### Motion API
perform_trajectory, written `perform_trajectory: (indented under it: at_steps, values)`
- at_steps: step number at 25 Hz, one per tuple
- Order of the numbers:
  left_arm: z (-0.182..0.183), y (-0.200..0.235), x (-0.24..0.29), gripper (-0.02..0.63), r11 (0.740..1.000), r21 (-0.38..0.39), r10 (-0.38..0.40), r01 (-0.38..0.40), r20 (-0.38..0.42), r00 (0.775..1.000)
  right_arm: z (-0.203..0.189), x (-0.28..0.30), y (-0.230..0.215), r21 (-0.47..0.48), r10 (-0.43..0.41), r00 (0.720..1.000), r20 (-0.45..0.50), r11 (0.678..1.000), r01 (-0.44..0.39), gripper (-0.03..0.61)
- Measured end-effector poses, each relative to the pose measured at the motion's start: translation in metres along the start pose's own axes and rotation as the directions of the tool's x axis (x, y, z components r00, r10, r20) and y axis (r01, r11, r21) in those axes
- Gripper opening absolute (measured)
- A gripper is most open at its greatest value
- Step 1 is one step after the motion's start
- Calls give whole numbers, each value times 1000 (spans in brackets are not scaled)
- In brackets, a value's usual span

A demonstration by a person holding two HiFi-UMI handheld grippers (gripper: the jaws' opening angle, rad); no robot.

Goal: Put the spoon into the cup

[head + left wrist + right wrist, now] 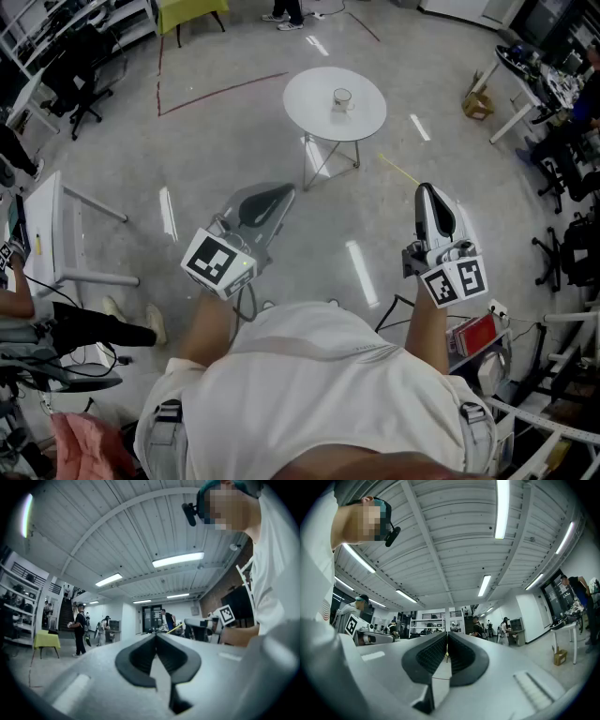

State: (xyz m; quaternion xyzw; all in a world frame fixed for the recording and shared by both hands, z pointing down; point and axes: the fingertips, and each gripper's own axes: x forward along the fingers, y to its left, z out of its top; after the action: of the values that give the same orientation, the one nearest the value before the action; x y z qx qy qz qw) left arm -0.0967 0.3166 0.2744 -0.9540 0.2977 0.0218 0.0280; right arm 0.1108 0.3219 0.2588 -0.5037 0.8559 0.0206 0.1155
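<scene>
Grey left gripper, right gripper tilted upward, jaws together.

I see a glossy grey concrete floor with a red tape line, a round white table on thin metal legs, and long fluorescent strip lights under a ribbed white ceiling.

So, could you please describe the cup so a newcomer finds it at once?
On the grey floor ahead of the person stands a round white table. The cup sits near its middle, the one small pale thing standing on that top.
</scene>
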Motion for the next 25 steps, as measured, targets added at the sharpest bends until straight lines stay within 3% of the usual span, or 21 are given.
perform_trajectory:
  at_steps: [16, 25]
  values:
    - [1, -7, -8, 3, 1000, 20, -16, 16, -6, 1000, 1, -8, 14, -13, 5, 1000, -4, 1000, -5, 11]
    - [-6, -13, 1, 3, 1000, 8, -2, 2, -14, 1000, 0, -13, 1, 31, 21, 1000, 18, 999, -21, 11]
